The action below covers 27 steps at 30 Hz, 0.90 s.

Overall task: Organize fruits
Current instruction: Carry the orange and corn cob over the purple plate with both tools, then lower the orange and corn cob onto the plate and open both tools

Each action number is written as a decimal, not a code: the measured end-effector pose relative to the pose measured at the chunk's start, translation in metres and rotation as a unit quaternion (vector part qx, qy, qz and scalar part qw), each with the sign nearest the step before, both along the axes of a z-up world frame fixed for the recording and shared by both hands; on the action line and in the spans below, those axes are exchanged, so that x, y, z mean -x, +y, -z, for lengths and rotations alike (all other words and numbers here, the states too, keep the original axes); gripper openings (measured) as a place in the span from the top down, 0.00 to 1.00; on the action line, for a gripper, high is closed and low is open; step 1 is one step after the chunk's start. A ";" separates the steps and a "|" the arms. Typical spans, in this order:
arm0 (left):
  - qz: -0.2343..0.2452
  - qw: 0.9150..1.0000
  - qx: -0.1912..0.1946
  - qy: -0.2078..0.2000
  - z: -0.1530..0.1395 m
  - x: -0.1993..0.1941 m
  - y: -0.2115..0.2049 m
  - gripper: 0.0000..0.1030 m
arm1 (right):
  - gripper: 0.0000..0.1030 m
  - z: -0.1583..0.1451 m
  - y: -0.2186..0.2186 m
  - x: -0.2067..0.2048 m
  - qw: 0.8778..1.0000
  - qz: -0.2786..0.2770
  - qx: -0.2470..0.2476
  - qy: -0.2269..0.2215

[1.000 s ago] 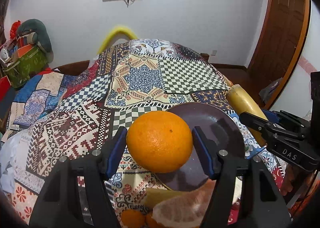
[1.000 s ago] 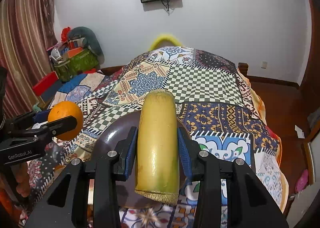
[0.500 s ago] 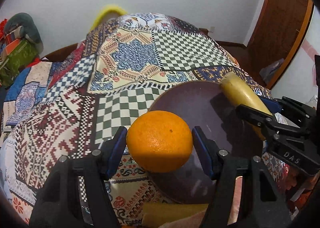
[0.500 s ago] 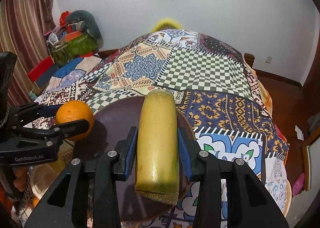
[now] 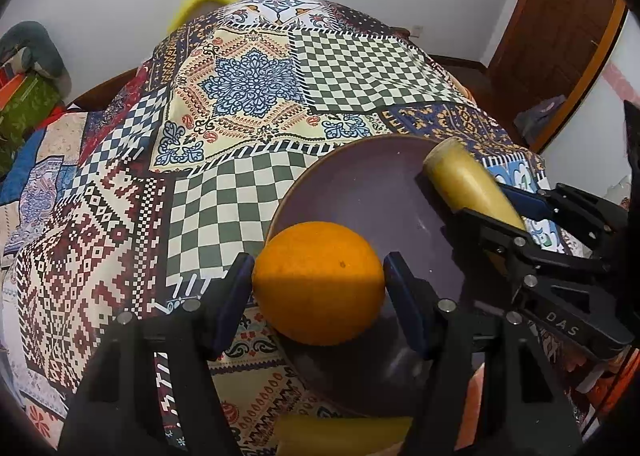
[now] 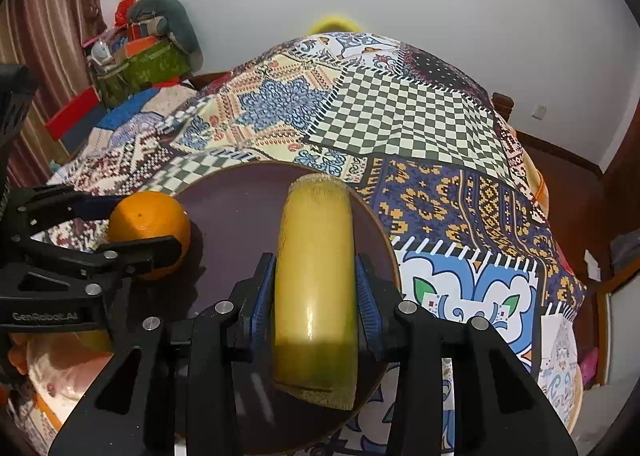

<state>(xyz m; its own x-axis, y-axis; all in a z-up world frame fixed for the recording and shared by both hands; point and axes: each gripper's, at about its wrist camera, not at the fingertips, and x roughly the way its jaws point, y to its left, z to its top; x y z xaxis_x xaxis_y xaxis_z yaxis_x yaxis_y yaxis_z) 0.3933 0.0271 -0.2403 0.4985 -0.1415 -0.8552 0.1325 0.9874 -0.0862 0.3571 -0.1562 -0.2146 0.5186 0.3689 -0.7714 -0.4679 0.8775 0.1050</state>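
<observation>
My left gripper (image 5: 318, 290) is shut on an orange (image 5: 319, 282) and holds it over the left rim of a dark purple plate (image 5: 360, 192). My right gripper (image 6: 315, 288) is shut on a yellow-green cut cylinder of fruit (image 6: 316, 280) over the right side of the same plate (image 6: 232, 216). The orange (image 6: 149, 225) and left gripper (image 6: 132, 244) show at the left in the right wrist view. The cylinder (image 5: 468, 184) and right gripper (image 5: 516, 224) show at the right in the left wrist view.
The plate lies on a patchwork quilt (image 5: 248, 96) over a bed. A cut pinkish fruit (image 6: 68, 368) lies near the bed's front left. A yellow piece (image 5: 344, 432) lies below the plate. Piled bags (image 6: 140, 56) stand at far left; a door (image 5: 560, 28) at right.
Both grippers have moved forward and down with their fruits, closer over the plate. The orange now hangs over the plate's left rim and the cylinder over its right side.
</observation>
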 end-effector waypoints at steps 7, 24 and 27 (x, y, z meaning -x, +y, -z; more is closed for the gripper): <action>-0.007 1.000 -0.004 -0.028 -0.016 0.005 0.003 0.36 | 0.65 -0.008 0.004 0.003 1.000 -0.011 0.002 -0.010; -0.033 0.994 -0.024 -0.099 -0.079 0.093 0.025 0.29 | 0.63 -0.062 -0.020 0.065 0.998 -0.008 -0.035 -0.042; -0.035 0.993 -0.035 -0.105 -0.084 0.117 0.025 0.26 | 0.61 -0.070 -0.021 0.085 0.998 -0.013 -0.033 -0.052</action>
<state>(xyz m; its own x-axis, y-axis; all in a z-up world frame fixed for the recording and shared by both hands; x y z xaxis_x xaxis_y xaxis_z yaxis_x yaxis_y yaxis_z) 0.2759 0.0525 -0.1565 0.6731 -0.0439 -0.7383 0.0715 0.9974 0.0059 0.2725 -0.1776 -0.1445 0.5843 0.4321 -0.6869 -0.5026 0.8573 0.1118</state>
